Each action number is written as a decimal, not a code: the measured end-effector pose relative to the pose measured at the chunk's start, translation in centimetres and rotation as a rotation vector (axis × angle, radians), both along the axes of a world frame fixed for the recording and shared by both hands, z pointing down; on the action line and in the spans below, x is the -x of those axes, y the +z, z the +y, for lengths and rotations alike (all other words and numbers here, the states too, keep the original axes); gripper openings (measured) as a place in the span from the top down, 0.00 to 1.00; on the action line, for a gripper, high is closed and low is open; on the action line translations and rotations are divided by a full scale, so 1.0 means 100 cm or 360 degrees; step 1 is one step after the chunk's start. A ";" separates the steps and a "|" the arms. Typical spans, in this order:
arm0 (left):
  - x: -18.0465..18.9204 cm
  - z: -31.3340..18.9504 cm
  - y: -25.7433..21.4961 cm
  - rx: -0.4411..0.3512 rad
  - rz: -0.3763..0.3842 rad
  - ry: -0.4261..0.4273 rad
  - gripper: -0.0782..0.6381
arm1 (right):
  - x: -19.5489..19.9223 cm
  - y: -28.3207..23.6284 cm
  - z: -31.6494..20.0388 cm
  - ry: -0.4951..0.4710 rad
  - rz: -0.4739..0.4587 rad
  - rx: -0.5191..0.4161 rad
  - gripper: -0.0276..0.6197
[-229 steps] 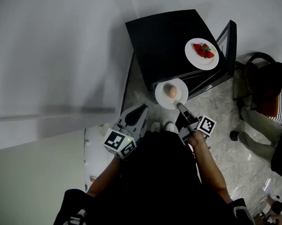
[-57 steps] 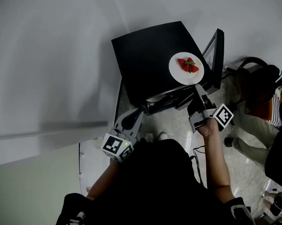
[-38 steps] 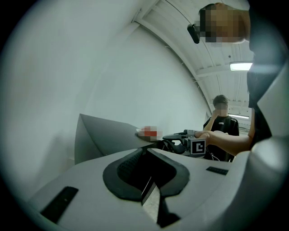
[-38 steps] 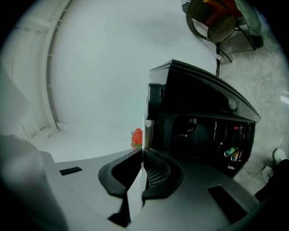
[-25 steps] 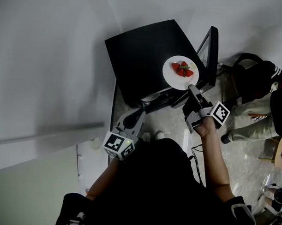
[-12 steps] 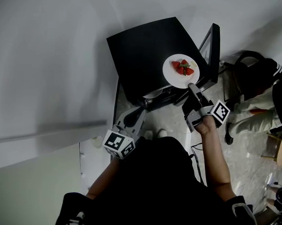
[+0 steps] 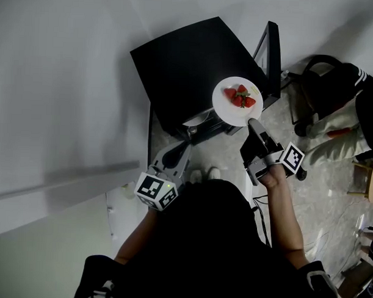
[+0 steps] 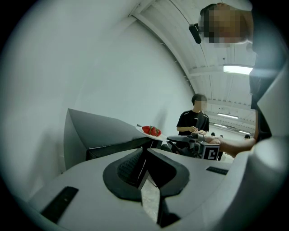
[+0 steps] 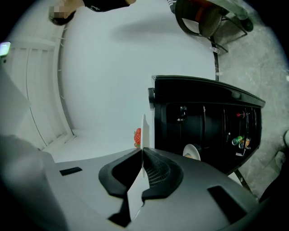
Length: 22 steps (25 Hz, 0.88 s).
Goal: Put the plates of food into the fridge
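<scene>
At upper centre of the head view, the white plate of strawberries overlaps the front corner of the black fridge, its rim clamped edge-on in the closed right gripper. The fridge door stands open; a second plate sits inside. The left gripper, lower left of the plate, is closed on nothing

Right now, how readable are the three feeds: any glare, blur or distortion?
Head view: sharp, fisheye-bent at the edges; the plate of strawberries reads clearly against the black fridge. Left gripper view: round fisheye with dark corners, a ceiling lamp glaring upper right. Right gripper view: scene rolled sideways, the plate edge-on in the right claw, fridge interior dim.
</scene>
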<state>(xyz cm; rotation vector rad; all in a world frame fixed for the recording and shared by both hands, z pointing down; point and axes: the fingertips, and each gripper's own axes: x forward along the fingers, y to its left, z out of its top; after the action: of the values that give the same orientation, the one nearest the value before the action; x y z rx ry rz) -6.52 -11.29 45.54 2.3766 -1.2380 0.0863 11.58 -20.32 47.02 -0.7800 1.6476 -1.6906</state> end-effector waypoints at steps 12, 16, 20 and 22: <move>-0.027 0.060 0.012 -0.0058 0.0003 0.0085 0.86 | -0.039 0.029 0.096 0.0021 0.0001 -0.0042 0.91; -0.027 0.063 0.013 -0.0056 -0.0012 0.0082 0.86 | -0.041 0.042 0.099 0.0029 -0.0030 -0.0037 0.91; -0.026 0.064 0.013 -0.0052 -0.0024 0.0082 0.86 | -0.041 0.042 0.100 0.0016 -0.0084 -0.0046 0.91; -0.027 0.062 0.011 -0.0047 -0.0030 0.0079 0.86 | -0.042 0.040 0.102 -0.0005 -0.0080 -0.0051 0.91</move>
<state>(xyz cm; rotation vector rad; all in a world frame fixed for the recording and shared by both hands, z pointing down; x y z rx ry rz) -3.82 -5.06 46.68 2.4374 -1.1973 0.1074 15.80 -10.10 51.05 -0.7141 1.6383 -1.6690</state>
